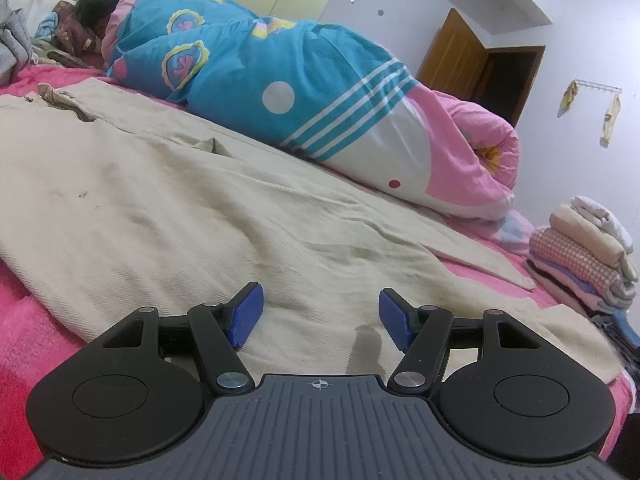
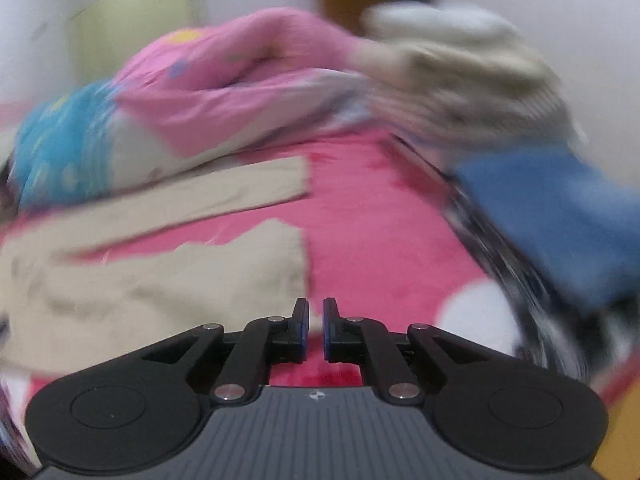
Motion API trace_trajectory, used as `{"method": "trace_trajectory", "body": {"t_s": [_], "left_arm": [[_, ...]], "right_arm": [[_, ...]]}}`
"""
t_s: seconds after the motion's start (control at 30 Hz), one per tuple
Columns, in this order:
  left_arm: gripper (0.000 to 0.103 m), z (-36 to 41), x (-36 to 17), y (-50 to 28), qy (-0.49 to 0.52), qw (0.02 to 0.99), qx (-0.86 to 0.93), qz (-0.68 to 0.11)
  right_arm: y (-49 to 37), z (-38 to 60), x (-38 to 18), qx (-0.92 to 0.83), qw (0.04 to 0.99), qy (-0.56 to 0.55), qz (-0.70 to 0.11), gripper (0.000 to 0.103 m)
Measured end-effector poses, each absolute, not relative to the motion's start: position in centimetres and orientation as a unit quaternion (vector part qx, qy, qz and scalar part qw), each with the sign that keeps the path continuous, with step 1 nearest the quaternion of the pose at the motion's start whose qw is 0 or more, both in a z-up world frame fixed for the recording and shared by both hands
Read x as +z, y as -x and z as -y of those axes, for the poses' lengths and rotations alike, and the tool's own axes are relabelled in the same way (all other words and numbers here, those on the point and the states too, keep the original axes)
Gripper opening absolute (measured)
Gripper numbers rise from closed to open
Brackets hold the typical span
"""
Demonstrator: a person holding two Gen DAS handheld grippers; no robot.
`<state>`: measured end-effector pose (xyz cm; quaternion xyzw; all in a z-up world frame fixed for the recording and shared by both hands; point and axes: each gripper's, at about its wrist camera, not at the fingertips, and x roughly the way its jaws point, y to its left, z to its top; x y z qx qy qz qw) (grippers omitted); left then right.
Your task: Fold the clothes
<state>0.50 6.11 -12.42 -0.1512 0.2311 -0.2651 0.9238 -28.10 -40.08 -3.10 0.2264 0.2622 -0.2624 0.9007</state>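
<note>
The bed [image 1: 24, 344], under its hot-pink cover, carries a rolled blue-and-pink quilt [image 1: 288, 80] along its far side with a person's dark hair showing at the quilt's left end, and a stack of folded clothes [image 1: 588, 252] sits at the right edge. The beige trousers [image 1: 180, 208] lie spread flat across the bed in front of me, their two leg ends [image 2: 256, 188] apart on the pink cover. My left gripper [image 1: 320, 312] hangs over the trousers with jaws released and nothing between them; my right gripper [image 2: 316, 328], in a blurred view, has its jaws nearly together with a thin gap, gripping nothing, just beside the nearer leg end.
</note>
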Motion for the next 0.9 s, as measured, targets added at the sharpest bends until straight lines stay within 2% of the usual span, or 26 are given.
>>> {"method": "trace_trajectory", "body": {"t_s": [0.07, 0.1, 0.13, 0.17, 0.2, 0.3, 0.47, 0.5, 0.53, 0.6, 0.77, 0.9], "left_arm": [[0.064, -6.1, -12.4, -0.5, 0.151, 0.924, -0.265, -0.231], [0.064, -6.1, -12.4, -0.4, 0.151, 0.924, -0.264, -0.231], [0.064, -6.1, -12.4, -0.4, 0.151, 0.924, -0.264, -0.231], [0.064, -6.1, -12.4, -0.4, 0.151, 0.924, -0.264, -0.23], [0.064, -6.1, -12.4, -0.3, 0.151, 0.925, -0.264, -0.23], [0.064, -6.1, -12.4, -0.4, 0.151, 0.924, -0.264, -0.23], [0.064, -6.2, -12.4, -0.4, 0.151, 0.925, -0.264, -0.229], [0.064, -6.1, -12.4, -0.4, 0.151, 0.925, -0.264, -0.229], [0.064, -6.1, -12.4, -0.4, 0.15, 0.925, -0.264, -0.229], [0.064, -6.1, -12.5, -0.4, 0.15, 0.925, -0.264, -0.228], [0.064, -6.2, -12.5, -0.3, 0.152, 0.925, -0.265, -0.225], [0.064, -6.2, -12.5, -0.3, 0.151, 0.925, -0.266, -0.224]], "right_arm": [[29.1, 42.1, -3.7, -0.264, 0.869, -0.337, -0.248, 0.011], [29.6, 42.9, -4.4, -0.253, 0.848, -0.399, -0.241, 0.02], [29.8, 43.5, -5.2, -0.239, 0.828, -0.45, -0.234, 0.034], [29.9, 44.0, -6.0, -0.226, 0.808, -0.493, -0.229, 0.041], [29.9, 44.3, -6.8, -0.215, 0.791, -0.527, -0.225, 0.045], [28.7, 44.5, -8.5, -0.209, 0.761, -0.568, -0.231, 0.046], [27.1, 45.1, -9.2, -0.225, 0.761, -0.571, -0.213, 0.042], [26.7, 45.2, -9.2, -0.23, 0.764, -0.566, -0.21, 0.035], [26.1, 45.1, -8.7, -0.235, 0.773, -0.551, -0.208, 0.019], [24.9, 44.8, -7.2, -0.237, 0.799, -0.516, -0.2, 0.008], [24.9, 41.5, -0.9, -0.224, 0.893, -0.358, -0.154, 0.007], [26.0, 42.5, -3.8, -0.269, 0.861, -0.372, -0.219, 0.008]]}}
